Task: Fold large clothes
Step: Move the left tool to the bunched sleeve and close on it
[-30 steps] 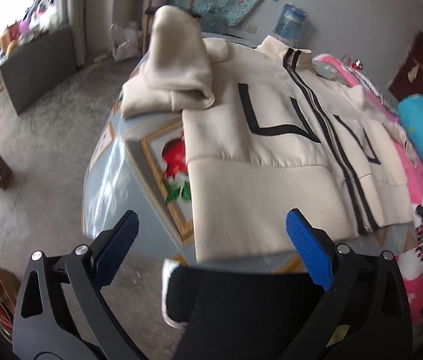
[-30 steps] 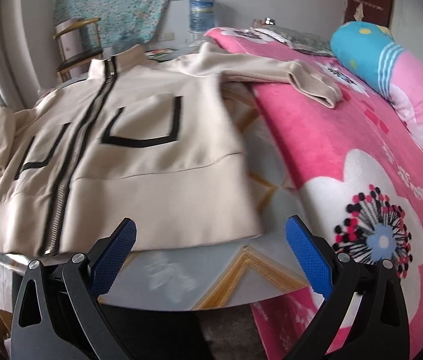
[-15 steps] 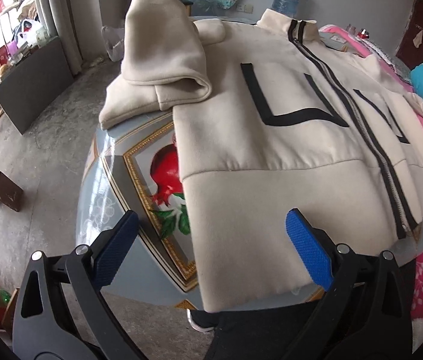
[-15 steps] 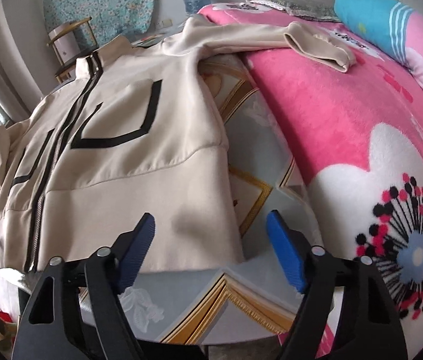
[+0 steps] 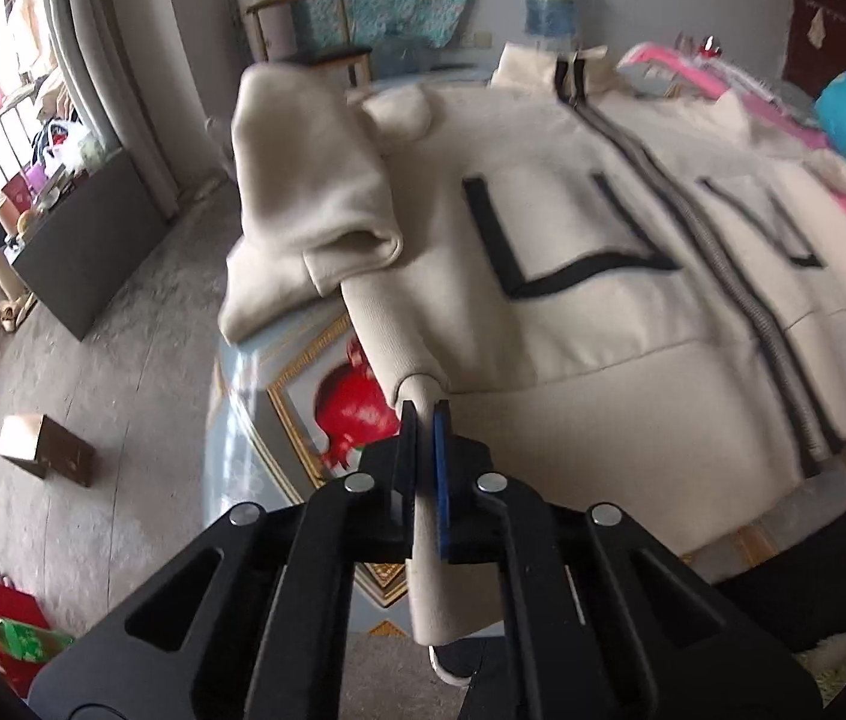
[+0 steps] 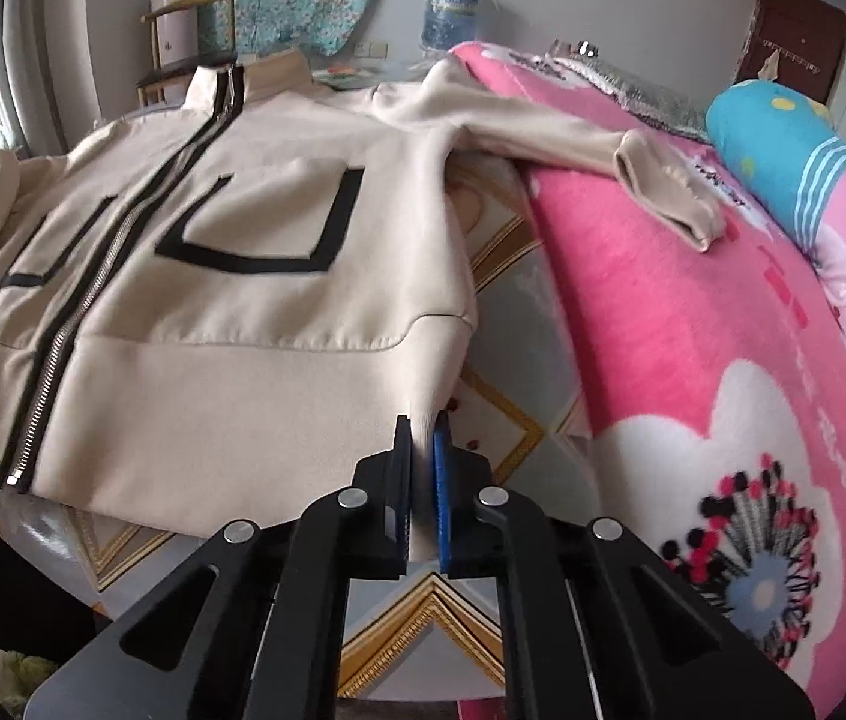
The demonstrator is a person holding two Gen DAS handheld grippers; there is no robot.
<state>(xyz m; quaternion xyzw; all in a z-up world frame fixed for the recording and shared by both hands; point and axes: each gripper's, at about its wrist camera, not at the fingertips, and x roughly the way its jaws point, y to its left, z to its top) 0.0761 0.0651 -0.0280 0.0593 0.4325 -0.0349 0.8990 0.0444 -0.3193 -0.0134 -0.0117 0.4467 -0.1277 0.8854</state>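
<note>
A beige zip jacket (image 5: 603, 312) with black pocket trim lies front up on a patterned table; it also shows in the right wrist view (image 6: 231, 276). My left gripper (image 5: 425, 414) is shut on the jacket's lower left hem corner, which is pulled up off the table. My right gripper (image 6: 423, 426) is shut on the lower right hem corner. One sleeve (image 5: 309, 180) is bunched and folded at the far left. The other sleeve (image 6: 579, 150) stretches out over the pink blanket.
The table (image 5: 303, 420) has a grey cloth with gold frames and a red fruit print. A pink floral blanket (image 6: 723, 360) and a blue bolster (image 6: 783, 144) lie to the right. A cardboard box (image 5: 45, 450) sits on the floor at left. A chair (image 5: 303, 30) stands behind.
Both grippers moved in to the hem and closed from open onto its two bottom corners. The left corner is now lifted off the table.
</note>
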